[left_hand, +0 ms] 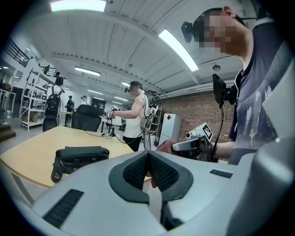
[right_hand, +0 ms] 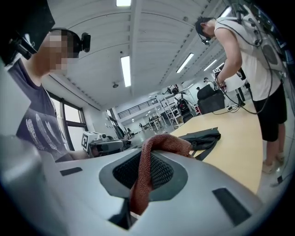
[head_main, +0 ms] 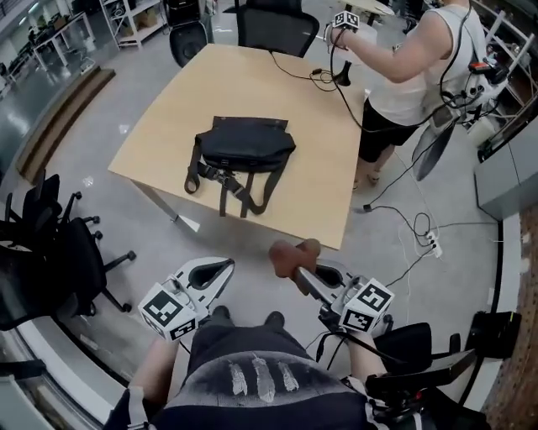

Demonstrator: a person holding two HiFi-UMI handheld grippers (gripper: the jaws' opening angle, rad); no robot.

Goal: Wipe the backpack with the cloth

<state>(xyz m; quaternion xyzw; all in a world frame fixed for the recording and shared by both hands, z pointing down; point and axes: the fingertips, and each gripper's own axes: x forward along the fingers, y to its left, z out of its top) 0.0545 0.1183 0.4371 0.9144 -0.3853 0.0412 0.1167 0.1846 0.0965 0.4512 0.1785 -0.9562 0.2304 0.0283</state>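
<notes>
A black backpack [head_main: 242,149] lies flat on the light wooden table [head_main: 252,92], straps trailing toward the near edge; it also shows in the left gripper view [left_hand: 78,156] and the right gripper view [right_hand: 201,136]. My right gripper [head_main: 296,267] is shut on a reddish-brown cloth [head_main: 293,254], which drapes out between its pads [right_hand: 146,175]. It hovers off the table's near edge, short of the bag. My left gripper [head_main: 220,270] is shut with nothing in it [left_hand: 148,171], held low and left of the right one.
Another person [head_main: 420,59] stands at the table's far right corner with a marker gripper [head_main: 345,20] and cables [head_main: 311,74]. Black office chairs [head_main: 50,252] stand at the left and behind the table [head_main: 269,25]. A power strip [head_main: 433,243] and cords lie on the floor at right.
</notes>
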